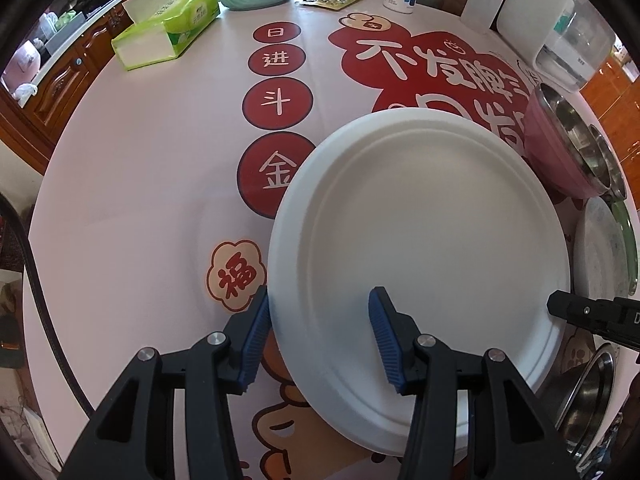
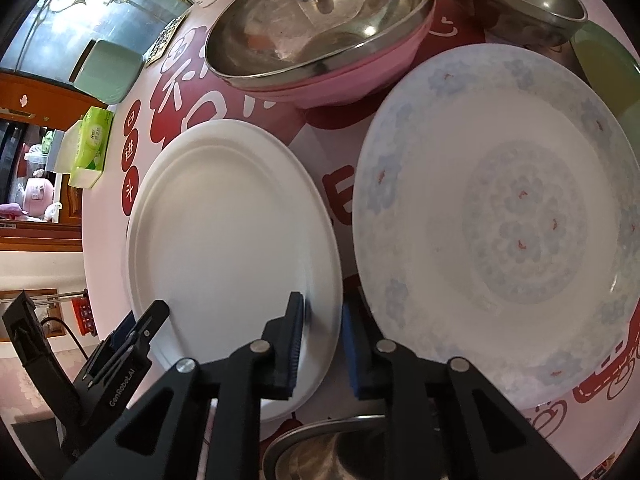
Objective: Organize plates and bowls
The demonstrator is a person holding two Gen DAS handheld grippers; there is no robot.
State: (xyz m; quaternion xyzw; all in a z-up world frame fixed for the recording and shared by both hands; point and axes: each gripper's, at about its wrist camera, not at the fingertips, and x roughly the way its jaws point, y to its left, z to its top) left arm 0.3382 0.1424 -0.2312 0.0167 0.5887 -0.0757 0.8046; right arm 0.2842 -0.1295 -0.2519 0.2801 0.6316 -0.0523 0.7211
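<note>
With both tongs, left (image 1: 318,336) and right (image 2: 322,350), open astride white plate (image 1: 420,240) rim, clamp evenly, lift level onto flowered plate (image 2: 500,208).

White plate (image 1: 420,240) matt, paper-like; pink bowl (image 2: 320,24) shiny steel-lined; floral plate (image 2: 500,208) glossy.

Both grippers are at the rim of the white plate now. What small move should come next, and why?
Probably close the right gripper on the white plate. Its fingers straddle the plate's right rim, one above and one outside, with a gap left. The left gripper is likewise open around the near-left rim. The flowered plate lies just beside, so a firm grip should come before any lift.
</note>
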